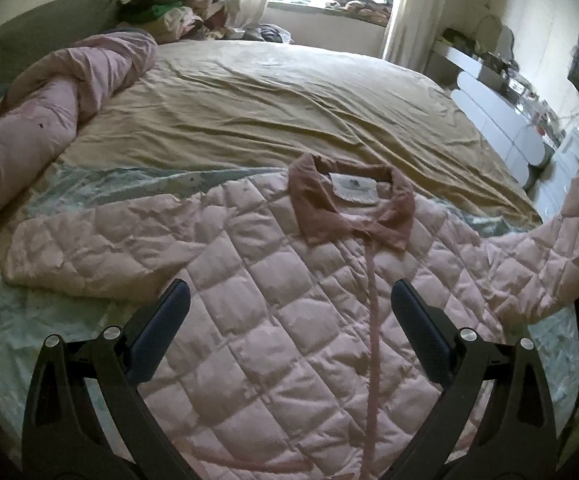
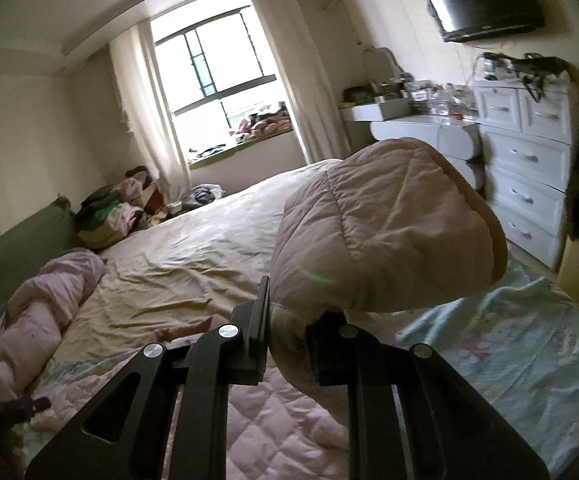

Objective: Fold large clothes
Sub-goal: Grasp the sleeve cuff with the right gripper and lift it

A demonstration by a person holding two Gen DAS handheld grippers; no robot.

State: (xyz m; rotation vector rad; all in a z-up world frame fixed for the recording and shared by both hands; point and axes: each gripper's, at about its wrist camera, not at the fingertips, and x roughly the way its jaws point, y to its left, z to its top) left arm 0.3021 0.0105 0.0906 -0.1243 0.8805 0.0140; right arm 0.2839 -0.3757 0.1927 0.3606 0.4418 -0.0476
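Here, sleeve point(image 2: 385, 232) pinched between right fingers point(image 2: 259, 320)

Left gripper point(image 1: 289, 304): jaws spread wide, nothing between pads, angled steeply downward. Right gripper point(image 2: 285, 344): jaws clamped tight on fabric (quilted sleeve point(image 2: 381, 232) bunched between fingers), raised, pointing slightly below level.
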